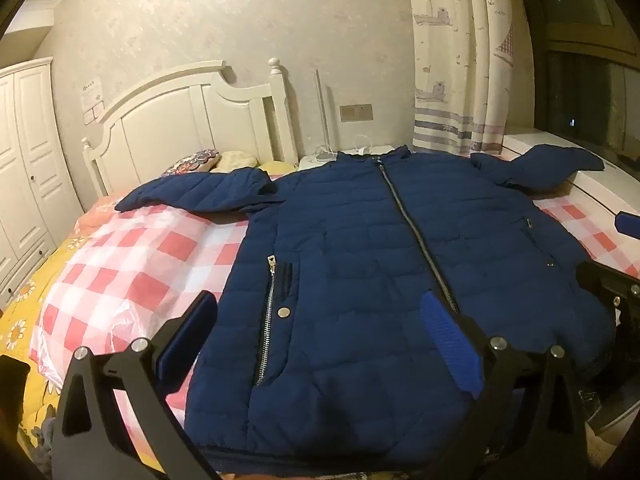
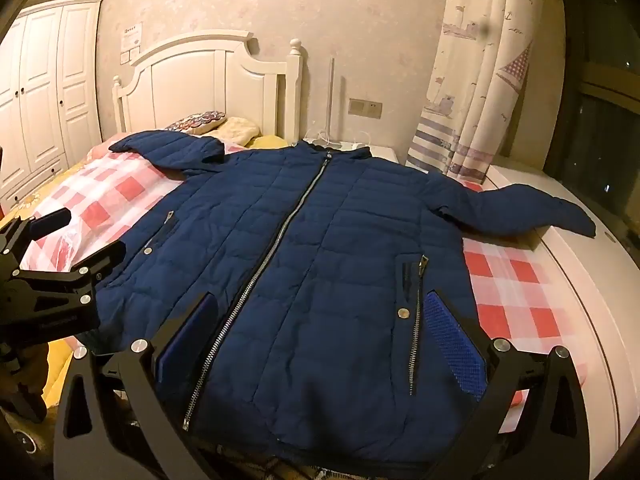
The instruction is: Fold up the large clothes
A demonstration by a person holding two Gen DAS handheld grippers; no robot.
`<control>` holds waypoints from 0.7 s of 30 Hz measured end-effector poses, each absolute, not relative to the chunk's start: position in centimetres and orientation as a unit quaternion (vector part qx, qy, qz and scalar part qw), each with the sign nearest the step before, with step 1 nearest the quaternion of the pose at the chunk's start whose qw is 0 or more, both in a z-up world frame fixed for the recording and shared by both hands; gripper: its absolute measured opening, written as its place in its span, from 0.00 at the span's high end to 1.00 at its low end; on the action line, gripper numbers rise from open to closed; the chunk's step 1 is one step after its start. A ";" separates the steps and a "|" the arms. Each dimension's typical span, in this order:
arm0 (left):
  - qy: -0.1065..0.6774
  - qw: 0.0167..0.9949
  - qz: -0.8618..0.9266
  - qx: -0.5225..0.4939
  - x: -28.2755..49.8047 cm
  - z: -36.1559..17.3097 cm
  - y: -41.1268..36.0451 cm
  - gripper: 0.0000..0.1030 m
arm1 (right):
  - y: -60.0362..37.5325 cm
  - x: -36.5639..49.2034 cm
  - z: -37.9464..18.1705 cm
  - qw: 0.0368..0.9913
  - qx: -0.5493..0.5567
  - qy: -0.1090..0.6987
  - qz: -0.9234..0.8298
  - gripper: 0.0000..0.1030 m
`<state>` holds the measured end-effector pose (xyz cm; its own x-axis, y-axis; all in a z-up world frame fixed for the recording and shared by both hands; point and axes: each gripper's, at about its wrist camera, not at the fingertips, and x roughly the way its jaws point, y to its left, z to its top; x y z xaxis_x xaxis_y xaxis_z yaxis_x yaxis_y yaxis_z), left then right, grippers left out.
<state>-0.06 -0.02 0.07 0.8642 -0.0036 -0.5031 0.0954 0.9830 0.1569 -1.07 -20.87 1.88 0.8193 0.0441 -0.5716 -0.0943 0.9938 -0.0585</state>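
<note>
A navy quilted jacket (image 1: pixel 360 248) lies flat, front up and zipped, on the bed, both sleeves spread outward near the collar. It also shows in the right wrist view (image 2: pixel 320 248). My left gripper (image 1: pixel 320 332) is open and empty, hovering over the jacket's lower left part near the hem. My right gripper (image 2: pixel 320 328) is open and empty over the lower right part. The left gripper (image 2: pixel 60 264) shows at the left edge of the right wrist view; part of the right gripper (image 1: pixel 612 288) shows at the right edge of the left wrist view.
A red and white checked cover (image 1: pixel 132 264) lies under the jacket on the bed. A white headboard (image 1: pixel 192 120) and pillows (image 1: pixel 200 160) are at the far end. A white wardrobe (image 1: pixel 24 160) stands left; curtains (image 1: pixel 460 60) and a window ledge (image 2: pixel 560 248) are right.
</note>
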 end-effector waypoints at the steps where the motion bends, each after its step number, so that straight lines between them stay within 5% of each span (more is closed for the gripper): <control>1: 0.258 0.962 -0.026 0.088 -0.1 0.1 0.0 0.02 | -20.8 -1.0 1.9 0.953 -0.041 0.298 0.037 0.04; 21: 0.245 0.966 -0.017 0.076 -0.8 1.2 0.5 0.02 | -21.0 -1.2 1.8 0.953 -0.033 0.298 0.040 0.04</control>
<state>-0.83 0.46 1.16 0.8790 0.0052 -0.4767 0.0695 0.9878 0.1391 -1.19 -20.98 1.85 0.8195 0.0557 -0.5703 -0.0956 0.9946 -0.0402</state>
